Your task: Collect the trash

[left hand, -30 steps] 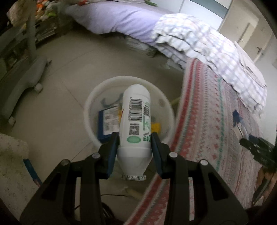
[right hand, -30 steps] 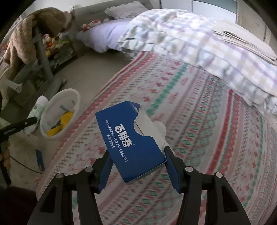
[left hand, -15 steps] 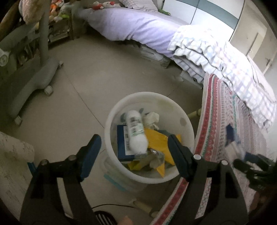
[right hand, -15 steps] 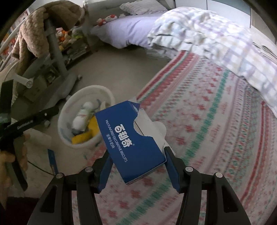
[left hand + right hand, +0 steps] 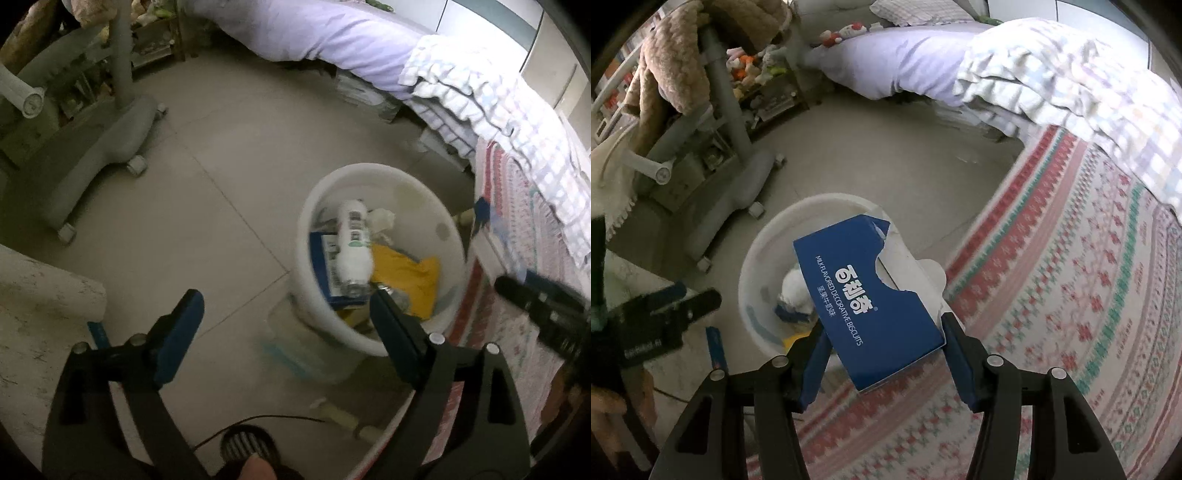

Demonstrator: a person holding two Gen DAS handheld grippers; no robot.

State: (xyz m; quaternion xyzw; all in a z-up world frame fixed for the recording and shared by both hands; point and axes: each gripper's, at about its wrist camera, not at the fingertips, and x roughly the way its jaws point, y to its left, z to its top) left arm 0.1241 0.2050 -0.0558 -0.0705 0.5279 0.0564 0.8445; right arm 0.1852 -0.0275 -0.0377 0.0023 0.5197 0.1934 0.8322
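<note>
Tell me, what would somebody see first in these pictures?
First the blue biscuit box, pinched in the right tongs and held over the white bin on the floor. Next, the bin's contents: a white bottle lying on a yellow wrapper and another blue box. The left tongs hang empty beside the bin, having just been opening.

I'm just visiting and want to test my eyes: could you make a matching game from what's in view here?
Things:
1. bottle
2. blue box
3. left hand-held gripper
4. bin

States:
A. white, on the floor by the rug
B. lying in the bin
C. open, nothing between its fingers
D. clamped in the right hand-held gripper

Pairs: 1-B, 2-D, 3-C, 4-A
</note>
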